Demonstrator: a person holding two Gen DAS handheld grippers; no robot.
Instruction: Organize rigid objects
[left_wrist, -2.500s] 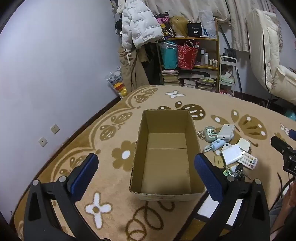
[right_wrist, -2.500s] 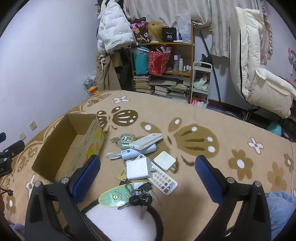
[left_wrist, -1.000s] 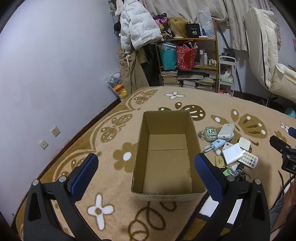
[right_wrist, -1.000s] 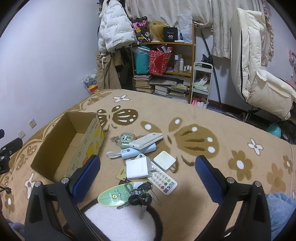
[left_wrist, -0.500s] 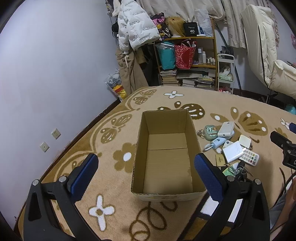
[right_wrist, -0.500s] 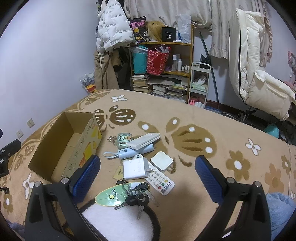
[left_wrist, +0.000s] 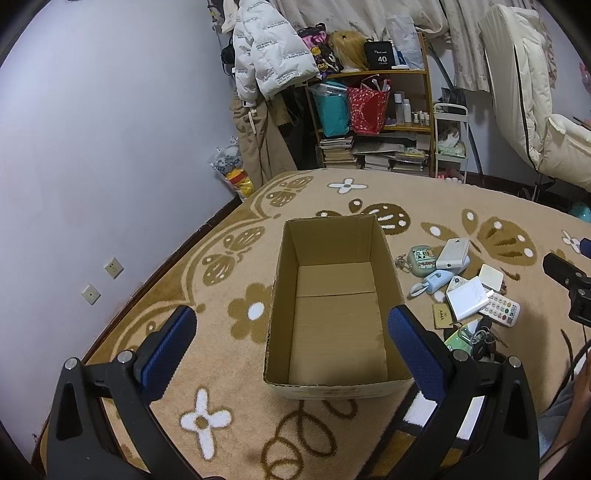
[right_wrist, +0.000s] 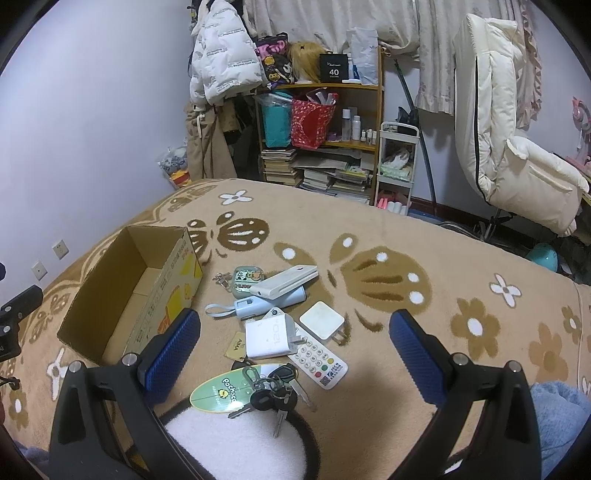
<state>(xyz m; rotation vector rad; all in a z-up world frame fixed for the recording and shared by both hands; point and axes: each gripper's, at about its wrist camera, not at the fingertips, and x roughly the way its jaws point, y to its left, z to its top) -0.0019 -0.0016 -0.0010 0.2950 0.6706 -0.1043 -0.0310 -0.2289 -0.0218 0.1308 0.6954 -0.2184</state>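
I note my left gripper (left_wrist: 291, 339) has its fingers spread wide, holding nothing, the cardboard box (left_wrist: 334, 306) between and ahead of them: open-topped, plain brown inside, nothing in it. My right gripper (right_wrist: 293, 345) is likewise spread and unloaded. Ahead between its fingers lie a white charger (right_wrist: 269, 336), a keypad remote (right_wrist: 320, 362), a bunch of keys (right_wrist: 275, 393) on a green tag and a pale blue device (right_wrist: 269, 304), clustered and touching on the carpet (right_wrist: 424, 354).

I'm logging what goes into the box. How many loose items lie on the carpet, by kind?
Chargers and power banks: 4
Remote: 1
Key bunch with green tag: 1
Green pouch: 1
AIMA tag: 1
Total: 8
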